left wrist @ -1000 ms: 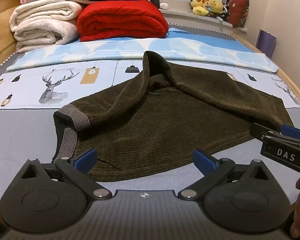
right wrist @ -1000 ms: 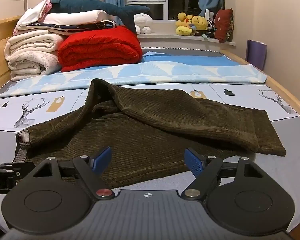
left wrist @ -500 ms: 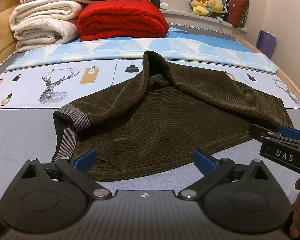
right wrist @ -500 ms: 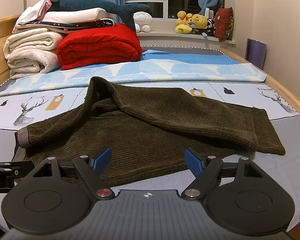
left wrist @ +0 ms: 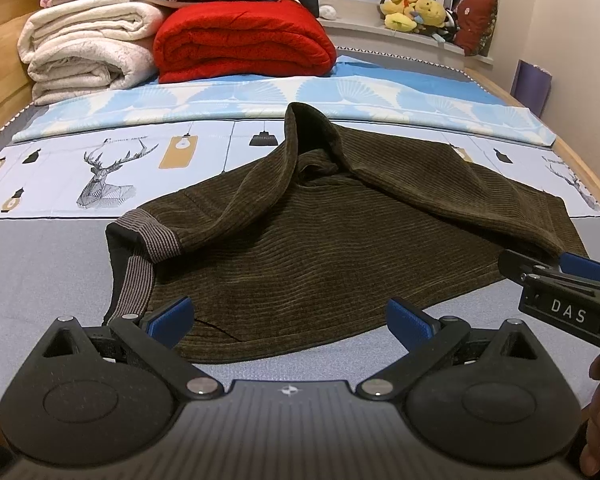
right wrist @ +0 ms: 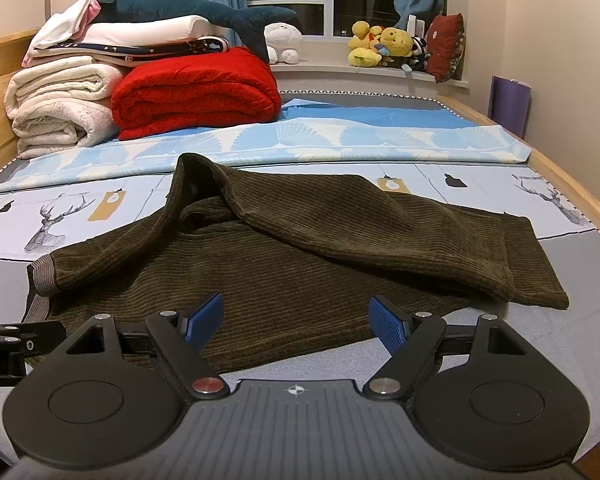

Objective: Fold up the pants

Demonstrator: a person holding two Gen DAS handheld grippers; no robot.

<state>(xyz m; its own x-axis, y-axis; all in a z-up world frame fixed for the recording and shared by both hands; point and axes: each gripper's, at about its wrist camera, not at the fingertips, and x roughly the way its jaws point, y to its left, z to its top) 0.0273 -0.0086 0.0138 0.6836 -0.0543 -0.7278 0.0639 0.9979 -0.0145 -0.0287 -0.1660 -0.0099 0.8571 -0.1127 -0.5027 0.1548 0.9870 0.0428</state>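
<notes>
On bed (left wrist: 40, 288), one pants (left wrist: 320, 248), two open grippers

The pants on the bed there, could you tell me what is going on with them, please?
A person holds a claw in each hand to fold the brown pants, which lie on the bed with one leg bunched up over the other. The left claw and right claw are both open at the near edge, gripping nothing. No neat fold is made yet.
</notes>
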